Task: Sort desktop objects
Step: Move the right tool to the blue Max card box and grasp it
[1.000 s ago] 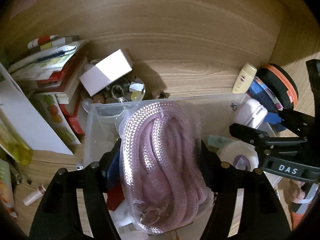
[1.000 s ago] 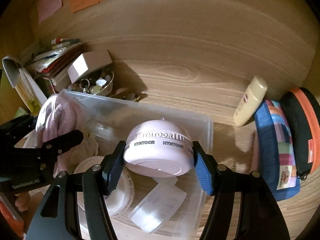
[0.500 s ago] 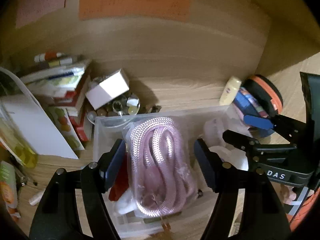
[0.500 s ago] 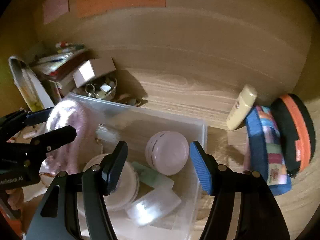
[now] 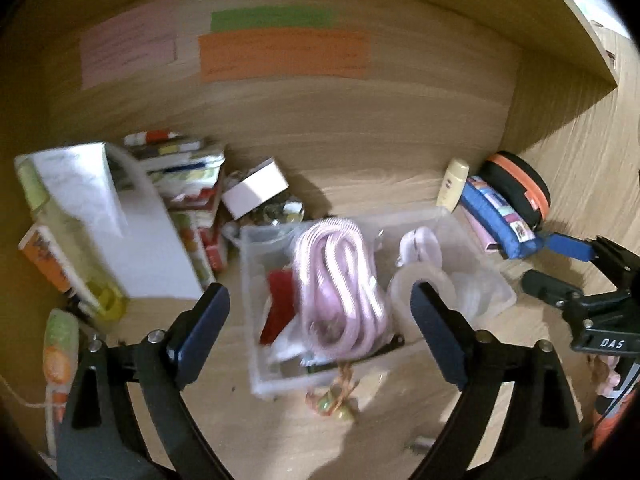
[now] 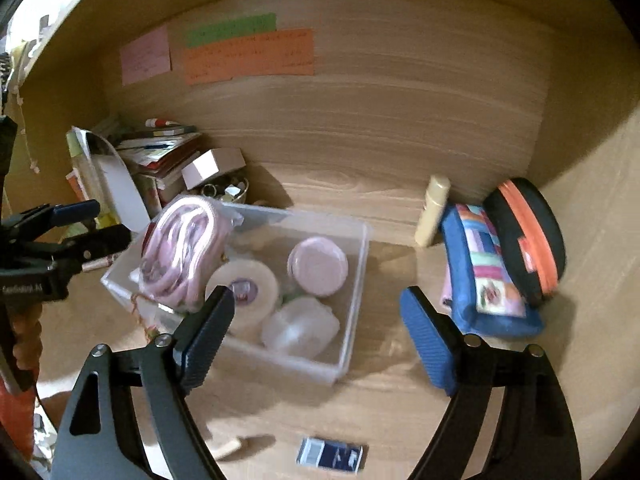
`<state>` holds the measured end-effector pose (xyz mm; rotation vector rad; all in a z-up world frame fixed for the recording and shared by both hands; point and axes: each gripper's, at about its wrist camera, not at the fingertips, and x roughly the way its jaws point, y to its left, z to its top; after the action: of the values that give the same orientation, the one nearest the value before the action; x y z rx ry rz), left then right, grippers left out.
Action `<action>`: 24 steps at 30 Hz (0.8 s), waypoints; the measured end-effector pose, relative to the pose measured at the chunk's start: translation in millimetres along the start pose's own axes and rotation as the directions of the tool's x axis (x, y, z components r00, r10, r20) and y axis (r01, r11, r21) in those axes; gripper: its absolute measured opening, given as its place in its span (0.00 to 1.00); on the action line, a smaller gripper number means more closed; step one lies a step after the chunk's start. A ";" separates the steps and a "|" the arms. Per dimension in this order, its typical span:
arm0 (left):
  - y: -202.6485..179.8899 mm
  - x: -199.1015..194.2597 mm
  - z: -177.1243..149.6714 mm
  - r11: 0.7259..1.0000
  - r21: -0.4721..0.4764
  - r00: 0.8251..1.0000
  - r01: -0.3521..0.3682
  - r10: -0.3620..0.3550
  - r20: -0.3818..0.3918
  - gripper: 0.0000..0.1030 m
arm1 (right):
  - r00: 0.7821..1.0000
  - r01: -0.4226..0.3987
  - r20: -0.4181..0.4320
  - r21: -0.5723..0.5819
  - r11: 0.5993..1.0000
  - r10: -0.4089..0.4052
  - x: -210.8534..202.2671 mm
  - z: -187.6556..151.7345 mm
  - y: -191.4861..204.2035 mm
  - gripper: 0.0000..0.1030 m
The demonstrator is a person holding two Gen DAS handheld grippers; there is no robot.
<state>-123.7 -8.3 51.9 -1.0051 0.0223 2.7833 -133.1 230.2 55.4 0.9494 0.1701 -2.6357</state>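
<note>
Gaping left tongs (image 5: 320, 320), right tongs (image 6: 316, 336), both empty

sticky notes (image 6: 248, 56): writing's way too small to read
bin (image 5: 472, 248): left view is motion-blurred, stuff under the pink rope (image 5: 340, 280) is hidden
small card (image 6: 332, 454): near edge, print too blurry to tell

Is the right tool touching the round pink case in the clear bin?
Apart. In the right wrist view the right tool is open with nothing between its fingers, while the round pink case lies in the clear bin, well beyond them.
</note>
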 end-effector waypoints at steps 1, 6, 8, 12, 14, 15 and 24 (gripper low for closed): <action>1.1 -2.5 -3.3 1.000 -0.003 1.000 -0.005 0.005 -0.002 0.91 | 1.000 0.002 0.000 0.006 1.000 -0.002 -3.3 -4.6 -0.9 0.82; 4.5 -11.6 -20.5 1.000 0.004 0.999 -0.031 0.031 -0.019 0.92 | 1.000 0.019 -0.017 0.041 0.999 -0.018 -11.9 -28.7 -6.0 0.83; 5.2 -11.8 -26.8 0.999 0.014 0.999 -0.044 0.044 -0.030 0.92 | 0.999 0.034 -0.031 0.050 0.998 -0.032 -14.9 -38.9 -8.8 0.83; 6.9 -4.2 -43.2 0.997 0.034 0.995 -0.066 0.069 -0.078 0.92 | 0.994 0.091 -0.057 0.053 0.994 -0.088 -15.1 -60.0 -12.3 0.83; 7.7 -0.6 -51.5 0.996 0.039 0.992 -0.075 0.079 -0.099 0.92 | 0.992 0.104 -0.076 0.050 0.993 -0.100 -12.6 -69.7 -12.7 0.83; 8.0 0.9 -55.3 0.996 0.041 0.991 -0.076 0.080 -0.108 0.92 | 0.991 0.106 -0.084 0.050 0.993 -0.101 -11.0 -73.3 -13.3 0.83; 6.6 22.9 -83.5 0.998 0.033 0.977 -0.049 0.055 -0.206 0.92 | 0.982 0.065 -0.183 0.087 0.994 -0.048 5.3 -102.7 -16.1 0.83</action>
<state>-89.4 -17.3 -27.4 -1.3006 0.1166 2.7028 -81.1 266.6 -27.1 1.2331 0.1199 -2.6265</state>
